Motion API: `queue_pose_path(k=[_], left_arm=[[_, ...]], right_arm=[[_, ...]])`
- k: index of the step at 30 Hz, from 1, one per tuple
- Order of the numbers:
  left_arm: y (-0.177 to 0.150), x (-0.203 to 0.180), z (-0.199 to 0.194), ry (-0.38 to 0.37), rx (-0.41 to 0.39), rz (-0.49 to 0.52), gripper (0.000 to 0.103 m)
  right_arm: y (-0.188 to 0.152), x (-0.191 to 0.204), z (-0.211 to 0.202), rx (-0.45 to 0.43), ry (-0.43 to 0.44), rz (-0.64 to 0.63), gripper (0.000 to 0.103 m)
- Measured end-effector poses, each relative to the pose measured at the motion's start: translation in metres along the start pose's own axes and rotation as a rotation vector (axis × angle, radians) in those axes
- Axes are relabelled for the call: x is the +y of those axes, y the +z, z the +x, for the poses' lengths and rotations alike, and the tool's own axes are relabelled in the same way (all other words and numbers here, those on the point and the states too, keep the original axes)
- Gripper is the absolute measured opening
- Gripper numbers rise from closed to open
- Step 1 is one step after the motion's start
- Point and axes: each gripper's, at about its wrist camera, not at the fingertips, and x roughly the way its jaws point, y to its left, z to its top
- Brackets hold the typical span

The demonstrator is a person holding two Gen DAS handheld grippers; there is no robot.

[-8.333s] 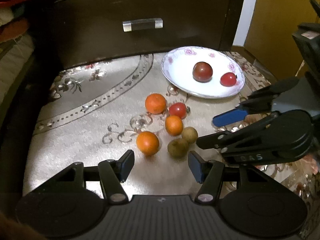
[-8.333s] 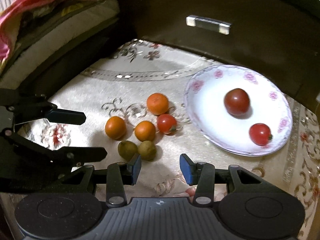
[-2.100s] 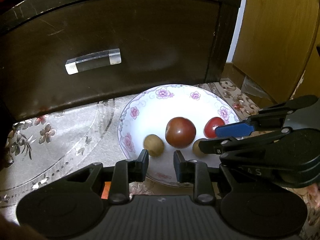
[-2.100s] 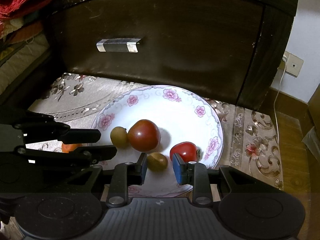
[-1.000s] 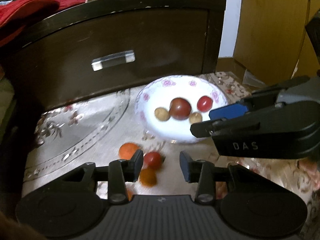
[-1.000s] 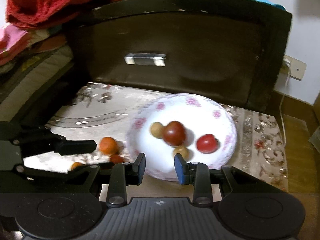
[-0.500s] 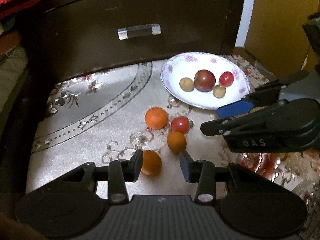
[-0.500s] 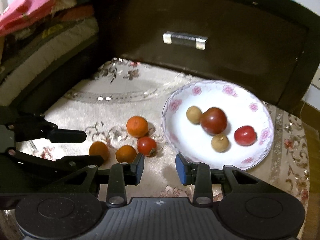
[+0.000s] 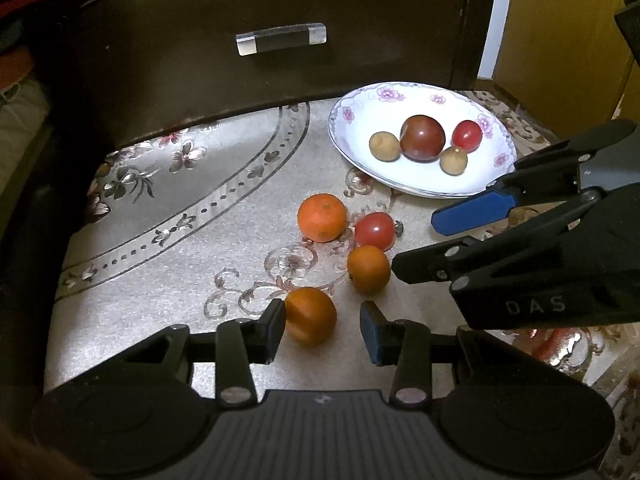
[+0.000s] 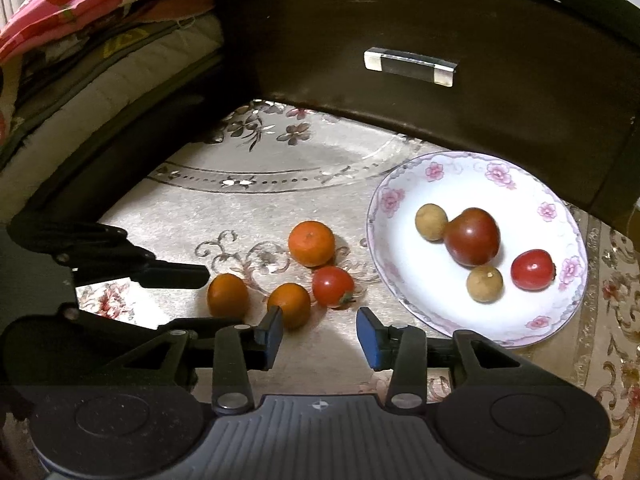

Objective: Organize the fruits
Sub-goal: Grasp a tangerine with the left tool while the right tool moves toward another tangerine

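Note:
A white flowered plate (image 9: 360, 160) (image 10: 528, 192) holds a dark tomato (image 9: 422, 138), a red tomato (image 9: 466, 135) and two small brown fruits (image 9: 384, 146). Three oranges and a red tomato (image 9: 374, 231) (image 10: 332, 286) lie loose on the patterned cloth. My left gripper (image 9: 323, 332) hovers with its jaws opening; the nearest orange (image 9: 310, 314) sits between them, close by the left pad, not pressed. My right gripper (image 10: 320, 334) also has opening jaws, with bare cloth between them and an orange (image 10: 289, 305) just past its left fingertip.
A dark wooden drawer front with a clear handle (image 9: 280, 38) (image 10: 410, 66) rises right behind the cloth. Folded bedding (image 10: 80, 40) is stacked on the left. A yellow cabinet (image 9: 560, 40) stands to the right. The two grippers hang side by side, close together.
Both grippers have drawn back from the plate and come down over the loose fruit. Their jaws stand a little wider. The two brown fruits now rest on the plate.

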Motion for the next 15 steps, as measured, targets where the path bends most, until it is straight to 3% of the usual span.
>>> queue_pose_path(k=[15], left_arm=[[0.001, -0.002, 0.017, 0.006, 0.028, -0.001, 0.049]], right_arm=[[0.001, -0.001, 0.008, 0.024, 0.0, 0.013, 0.037]])
